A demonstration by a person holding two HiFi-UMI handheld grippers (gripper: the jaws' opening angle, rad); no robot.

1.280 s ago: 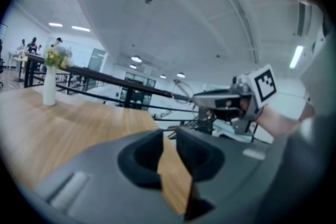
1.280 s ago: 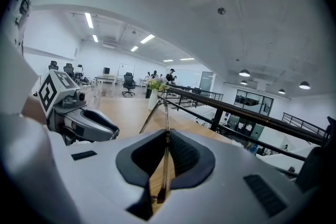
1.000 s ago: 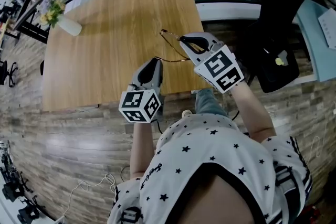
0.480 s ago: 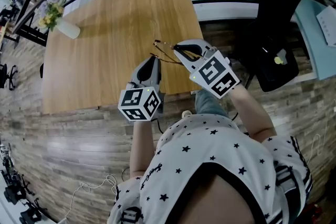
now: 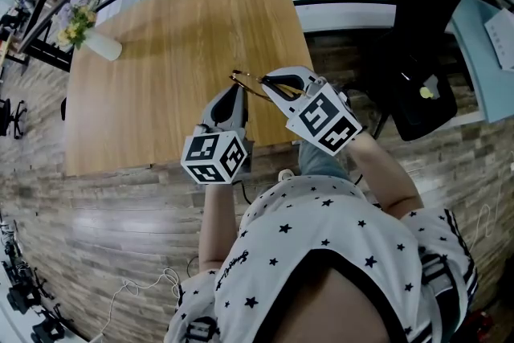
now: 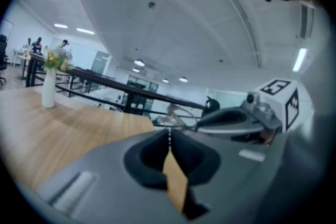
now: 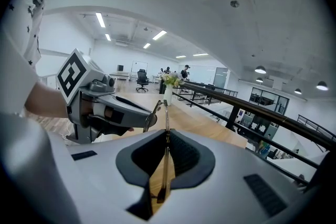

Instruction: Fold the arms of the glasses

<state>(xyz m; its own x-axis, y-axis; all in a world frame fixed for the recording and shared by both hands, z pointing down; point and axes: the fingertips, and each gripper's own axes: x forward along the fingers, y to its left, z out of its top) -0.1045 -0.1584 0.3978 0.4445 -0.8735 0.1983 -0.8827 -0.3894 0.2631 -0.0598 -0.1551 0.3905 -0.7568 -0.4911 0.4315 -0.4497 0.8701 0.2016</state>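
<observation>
Grips one arm of the glasses [image 5: 243,79] in right claw [image 5: 267,79] above desk's [image 5: 161,52] near right edge; has just been closing left claw [image 5: 234,90] onto their left end. Flower vase [image 5: 103,44] far left, black chair [image 5: 426,28] right. Brought glasses leftward since earlier.

shirt [image 5: 321,229]: white, black stars | left gripper [image 5: 234,87], right gripper [image 5: 268,79]: grey, black-white marked

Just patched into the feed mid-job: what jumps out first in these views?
The two grippers meet at the thin-framed glasses by the near right edge of the wooden table. The right gripper is clamped on one arm, and the left gripper, whose jaws have just been closing, seems to pinch the frame. Next comes the white vase of flowers at the table's far left corner.
</observation>
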